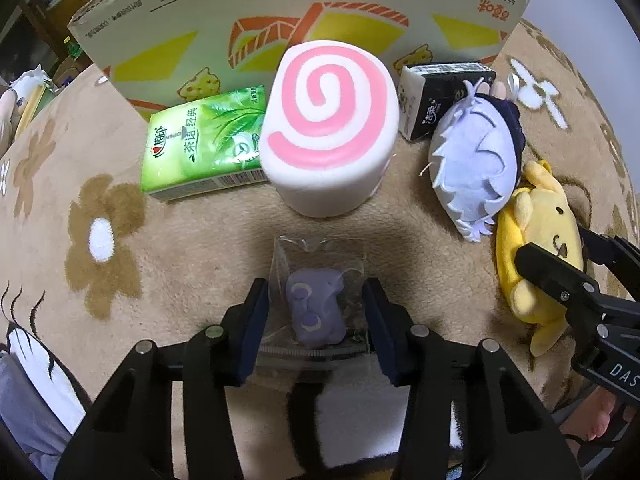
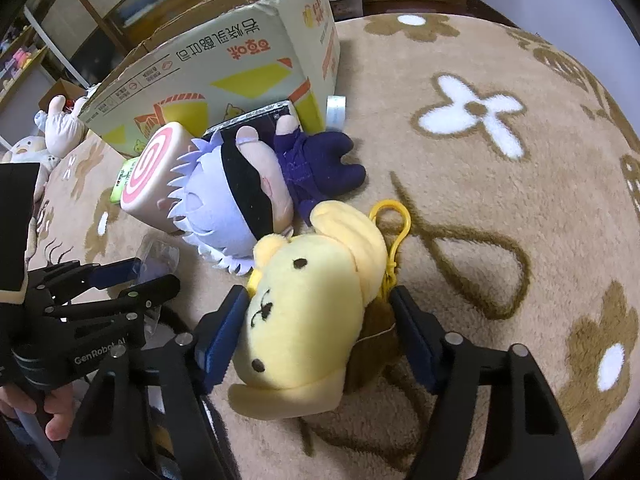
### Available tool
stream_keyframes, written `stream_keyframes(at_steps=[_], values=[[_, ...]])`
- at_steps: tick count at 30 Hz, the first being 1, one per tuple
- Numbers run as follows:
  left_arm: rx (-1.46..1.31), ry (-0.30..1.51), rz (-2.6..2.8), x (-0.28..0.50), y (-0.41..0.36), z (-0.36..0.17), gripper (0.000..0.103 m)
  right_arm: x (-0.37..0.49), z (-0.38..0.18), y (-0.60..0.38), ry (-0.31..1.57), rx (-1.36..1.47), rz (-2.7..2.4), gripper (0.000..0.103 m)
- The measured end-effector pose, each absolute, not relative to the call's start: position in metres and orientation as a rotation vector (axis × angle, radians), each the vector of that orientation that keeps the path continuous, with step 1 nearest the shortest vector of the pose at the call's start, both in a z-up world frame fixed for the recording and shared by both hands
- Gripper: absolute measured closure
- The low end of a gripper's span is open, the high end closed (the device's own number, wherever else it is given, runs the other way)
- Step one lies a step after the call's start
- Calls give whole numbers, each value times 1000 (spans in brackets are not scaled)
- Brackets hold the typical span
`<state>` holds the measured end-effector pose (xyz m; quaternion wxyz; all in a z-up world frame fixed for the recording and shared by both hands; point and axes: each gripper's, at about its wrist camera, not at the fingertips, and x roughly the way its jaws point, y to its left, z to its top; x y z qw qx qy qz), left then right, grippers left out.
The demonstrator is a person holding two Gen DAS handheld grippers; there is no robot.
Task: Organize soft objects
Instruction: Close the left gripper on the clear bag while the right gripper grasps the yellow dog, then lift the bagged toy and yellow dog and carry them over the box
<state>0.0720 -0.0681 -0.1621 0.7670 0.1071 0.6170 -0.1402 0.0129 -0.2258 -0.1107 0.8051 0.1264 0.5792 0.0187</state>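
Both pairs of tongs are at the grasping step. The left tongs (image 1: 316, 316) stand partly open around a small purple toy in a clear bag (image 1: 316, 312) on the rug (image 1: 120, 280); the pads flank the wrapper, but real grip is unclear. Ahead sit the pink spiral cushion (image 1: 332, 128) and the cardboard box (image 1: 280, 20). The right tongs (image 2: 316, 340) straddle the yellow dog plush (image 2: 308, 316), wide open, pads just beside it. Next, I judge, each must close, lift and carry toward the box
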Motion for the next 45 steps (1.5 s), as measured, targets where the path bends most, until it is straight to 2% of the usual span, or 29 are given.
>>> stream_keyframes(at_steps=[10,23,45], values=[[192,1279,-294,55,-61,-128,59,5,-97,-227,1195,249,33,38],[137,1069,-239,27,-46,-68,59,-9,-57,-231,1012,224,1,38],[175,709,-209,23,-45,-2,59,-11,4,-230,676,173,-15,38]])
